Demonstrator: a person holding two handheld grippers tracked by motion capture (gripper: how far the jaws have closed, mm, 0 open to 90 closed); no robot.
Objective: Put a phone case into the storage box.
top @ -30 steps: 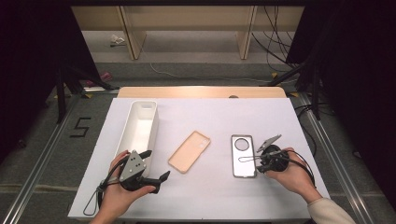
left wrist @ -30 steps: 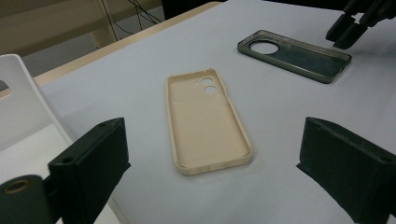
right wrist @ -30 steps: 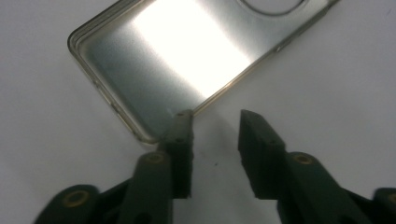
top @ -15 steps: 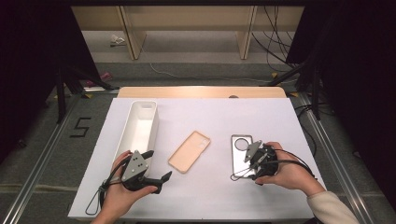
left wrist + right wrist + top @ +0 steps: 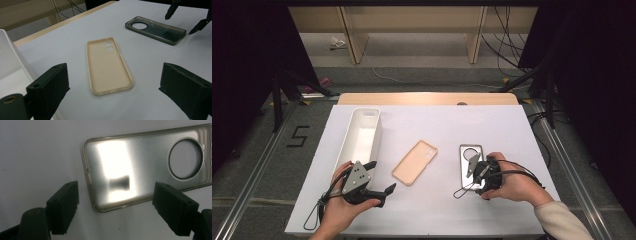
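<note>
A beige phone case [image 5: 414, 162] lies hollow side up at the middle of the white table [image 5: 492, 120]. My left gripper [image 5: 381, 176] rests open just left of its near end, and the beige case [image 5: 108, 65] lies ahead between its jaws, untouched. A clear grey phone case [image 5: 470, 156] with a round camera hole lies to the right. My right gripper [image 5: 468, 175] hovers over its near end. Its jaws have just been opening and now stand wide, and the grey case [image 5: 140, 167] lies below and between them, not pressed. The right gripper [image 5: 181, 23] shows beyond the grey case [image 5: 156, 30].
A long white bin [image 5: 362, 135] stands along the table's left side, just beyond my left hand; its wall [image 5: 7, 57] is close on the left. Cables trail from both grippers near the table's front edge. A wooden strip runs along the far edge.
My right hand has moved left from beside the grey case to over its near end, and its jaws have opened wide. The left hand and both cases have stayed in place.
</note>
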